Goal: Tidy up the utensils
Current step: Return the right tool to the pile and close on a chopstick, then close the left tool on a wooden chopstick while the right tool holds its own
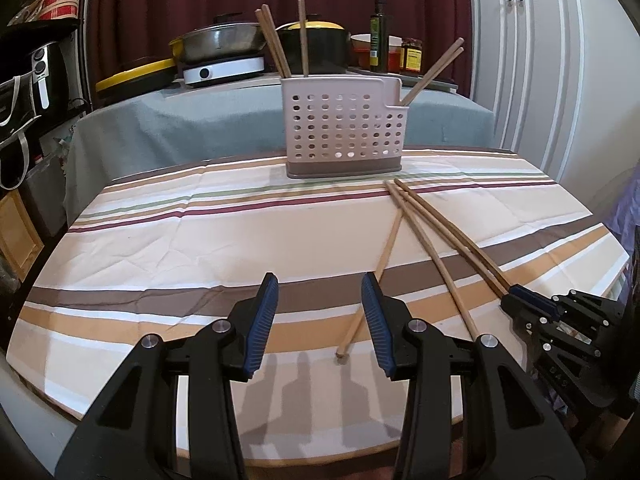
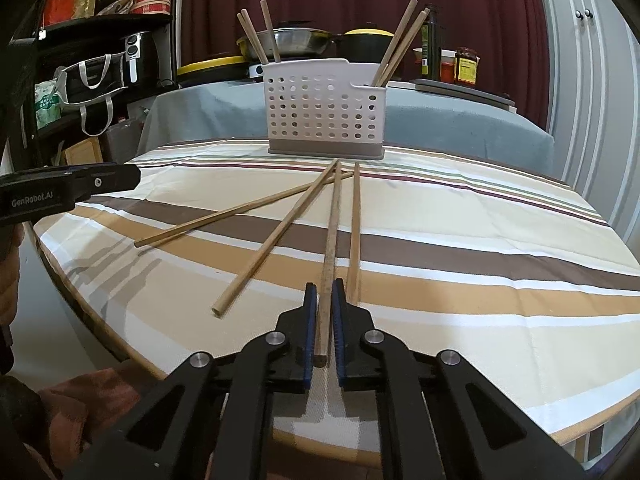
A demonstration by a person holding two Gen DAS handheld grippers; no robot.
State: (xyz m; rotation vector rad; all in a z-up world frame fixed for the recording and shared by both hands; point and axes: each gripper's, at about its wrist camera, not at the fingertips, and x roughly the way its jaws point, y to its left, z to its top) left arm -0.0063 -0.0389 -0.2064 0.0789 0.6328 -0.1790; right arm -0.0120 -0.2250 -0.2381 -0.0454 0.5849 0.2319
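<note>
R gripper (image 2: 324,292): blue pads clamped on the near end of one wooden chopstick (image 2: 331,248), low over the striped tablecloth (image 2: 480,300). The stick runs from the pads toward 12 o'clock, far tip pointing at the caddy. In the L wrist view the R gripper (image 1: 520,294) sits at approx 3–4 o'clock near the table edge, w/ that stick's end between its pads.

L gripper (image 1: 320,292): released, jaws wide apart, nothing between them, hovering above the cloth near the front edge. From the R wrist view it shows at 9 o'clock (image 2: 120,178), seen side-on.

Loose chopsticks on the cloth: one (image 2: 353,232) just beside the held stick at its 1 o'clock side, roughly parallel; another (image 2: 276,236) slants off toward 7 o'clock; a fourth (image 2: 240,210) lies flatter, out toward 9 o'clock. Far tips converge close to each other just in front of the caddy.

Utensil caddy (image 2: 326,108), white perforated plastic w/ grey base, stands upright at 12 o'clock at the far table edge. Left compartment holds three chopsticks (image 2: 260,36); lower right compartment holds more (image 2: 400,40), leaning toward 1 o'clock.

Behind, a grey-covered surface (image 1: 180,128) w/ pans (image 1: 220,42), a bottle (image 1: 379,32), jars.
</note>
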